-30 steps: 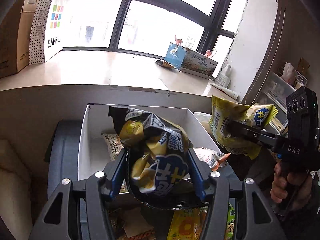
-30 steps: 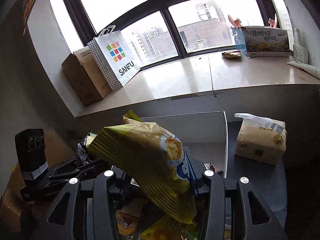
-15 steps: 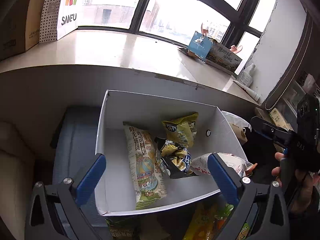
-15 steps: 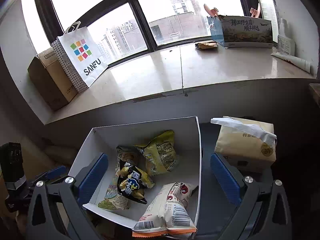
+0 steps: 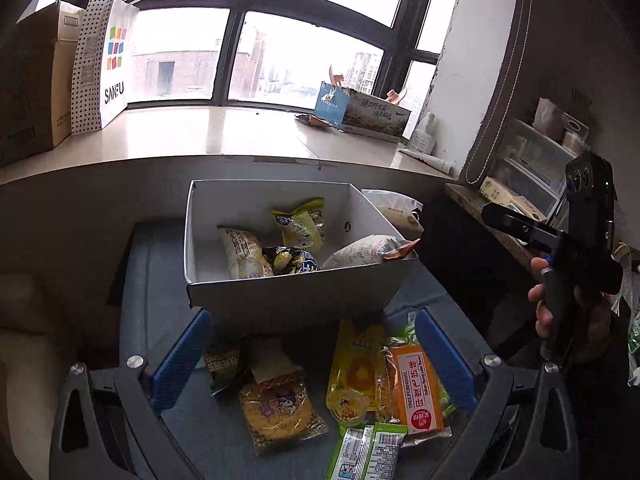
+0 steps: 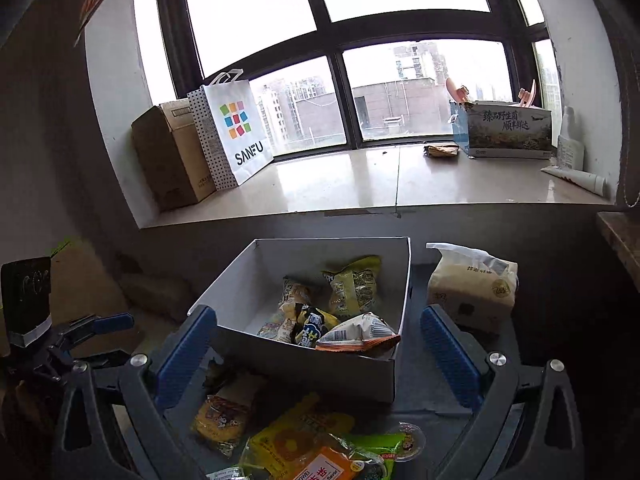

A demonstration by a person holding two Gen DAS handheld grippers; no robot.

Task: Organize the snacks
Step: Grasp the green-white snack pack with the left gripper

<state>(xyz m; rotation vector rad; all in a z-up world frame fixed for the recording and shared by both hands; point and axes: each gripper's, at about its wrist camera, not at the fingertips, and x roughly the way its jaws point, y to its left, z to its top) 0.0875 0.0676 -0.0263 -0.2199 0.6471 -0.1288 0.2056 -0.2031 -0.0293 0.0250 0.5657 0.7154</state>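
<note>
White card box sits ahead of your left gripper, whose blue fingers are spread wide with nothing between them. Four packets lie inside the box: a yellow bag at the back, a long pale bag, a black bag and a white bag leaning on the right wall, its orange end over the rim. In front of the box, loose snacks lie on the blue surface; you can count about six: a green packet, a noodle pack, a yellow pouch, an orange bar, a jelly cup and a striped stick pack. They overlap, so closing on the orange bar could drag the pouch beside it, or you may pinch two at once. The right gripper shows at the side; this view does not tell you how far open it is.

From the right wrist, your right gripper is also wide apart and holds nothing. The same four packets show in the box. Here the white bag rides on the near corner; another packet dropped on it could tip it out. One tissue pack stands just right of the box, near enough to be knocked. The light box could slide if your fingers bump its wall. The left gripper appears at left, jaws parted.
</note>
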